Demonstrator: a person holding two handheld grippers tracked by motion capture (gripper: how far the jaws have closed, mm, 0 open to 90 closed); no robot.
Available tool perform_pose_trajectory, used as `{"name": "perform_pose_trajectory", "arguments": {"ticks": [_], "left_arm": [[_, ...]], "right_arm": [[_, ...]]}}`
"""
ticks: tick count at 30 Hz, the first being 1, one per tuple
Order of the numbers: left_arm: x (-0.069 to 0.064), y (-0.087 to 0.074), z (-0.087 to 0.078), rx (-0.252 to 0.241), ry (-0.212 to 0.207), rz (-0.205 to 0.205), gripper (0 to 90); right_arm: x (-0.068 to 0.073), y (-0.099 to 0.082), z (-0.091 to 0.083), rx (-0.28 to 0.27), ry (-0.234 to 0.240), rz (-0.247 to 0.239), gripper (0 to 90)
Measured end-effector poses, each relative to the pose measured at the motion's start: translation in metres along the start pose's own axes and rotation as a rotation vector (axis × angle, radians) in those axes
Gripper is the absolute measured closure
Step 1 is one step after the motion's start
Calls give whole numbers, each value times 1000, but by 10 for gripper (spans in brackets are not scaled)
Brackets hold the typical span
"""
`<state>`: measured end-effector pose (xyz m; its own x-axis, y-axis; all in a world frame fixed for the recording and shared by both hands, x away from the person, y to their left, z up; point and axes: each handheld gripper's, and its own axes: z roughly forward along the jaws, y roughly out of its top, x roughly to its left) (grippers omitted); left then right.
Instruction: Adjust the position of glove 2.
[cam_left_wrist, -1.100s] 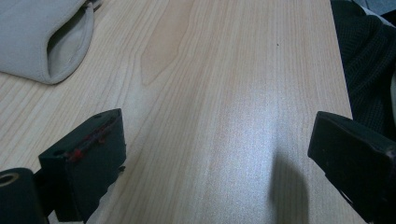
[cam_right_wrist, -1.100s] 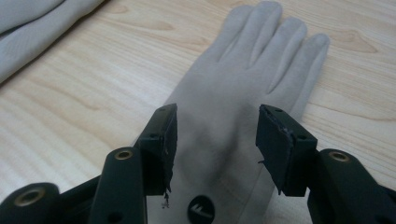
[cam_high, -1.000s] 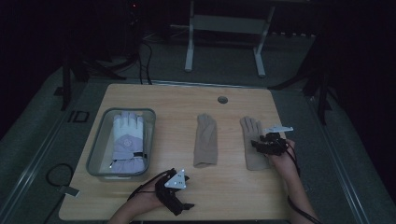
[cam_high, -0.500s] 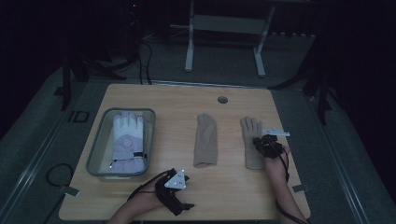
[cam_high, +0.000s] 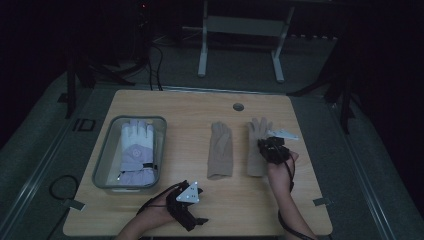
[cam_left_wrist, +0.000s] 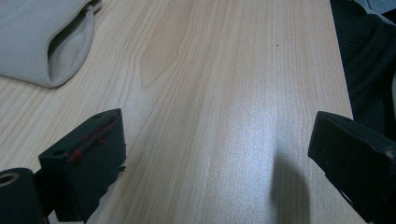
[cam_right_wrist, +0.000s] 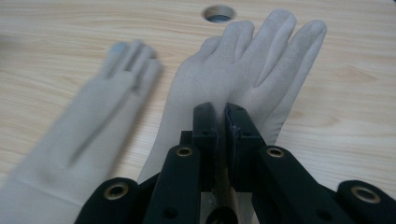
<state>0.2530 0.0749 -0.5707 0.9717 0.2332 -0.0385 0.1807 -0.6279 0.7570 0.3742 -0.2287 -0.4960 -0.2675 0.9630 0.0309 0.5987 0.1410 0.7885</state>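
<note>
Two beige gloves lie flat, side by side, on the wooden table (cam_high: 175, 110). My right gripper (cam_high: 267, 147) (cam_right_wrist: 221, 109) sits over the right glove (cam_high: 256, 145) (cam_right_wrist: 252, 70). Its jaws have just been closing and now pinch a fold of fabric near that glove's palm. The left beige glove (cam_high: 220, 150) (cam_right_wrist: 93, 121) lies untouched beside it. My left gripper (cam_high: 197, 207) (cam_left_wrist: 217, 154) rests near the table's front edge, open, with bare wood between its jaws. The cuff (cam_left_wrist: 42, 42) of the left beige glove lies a short way ahead of it.
A clear plastic bin (cam_high: 102, 160) at the table's left holds a white and lavender glove (cam_high: 136, 150). A round cable hole (cam_high: 238, 107) (cam_right_wrist: 219, 12) lies beyond the gloves' fingertips. Dark floor, cables and a metal stand surround the table.
My right gripper has moved left onto the right beige glove and shut on it. The glove has shifted slightly left. The left gripper has stayed put.
</note>
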Motion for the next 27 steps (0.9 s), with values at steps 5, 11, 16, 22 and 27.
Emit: {"name": "perform_pose_trajectory", "arguments": {"ticks": [5,11,16,22,27], "left_arm": [[-1,0,1,16,0,12,43],[-1,0,1,13,3,5,43],[-1,0,0,13,3,5,43],[-1,0,0,12,5,12,43],[0,0,0,-6,1,-6,43]], "right_arm": [[31,10,2,-2,40,-3,834],[66,20,8,-11,83,0,832],[90,27,11,-17,87,9,832],[110,27,21,-9,97,-5,831],[112,13,38,40,102,20,831]]}}
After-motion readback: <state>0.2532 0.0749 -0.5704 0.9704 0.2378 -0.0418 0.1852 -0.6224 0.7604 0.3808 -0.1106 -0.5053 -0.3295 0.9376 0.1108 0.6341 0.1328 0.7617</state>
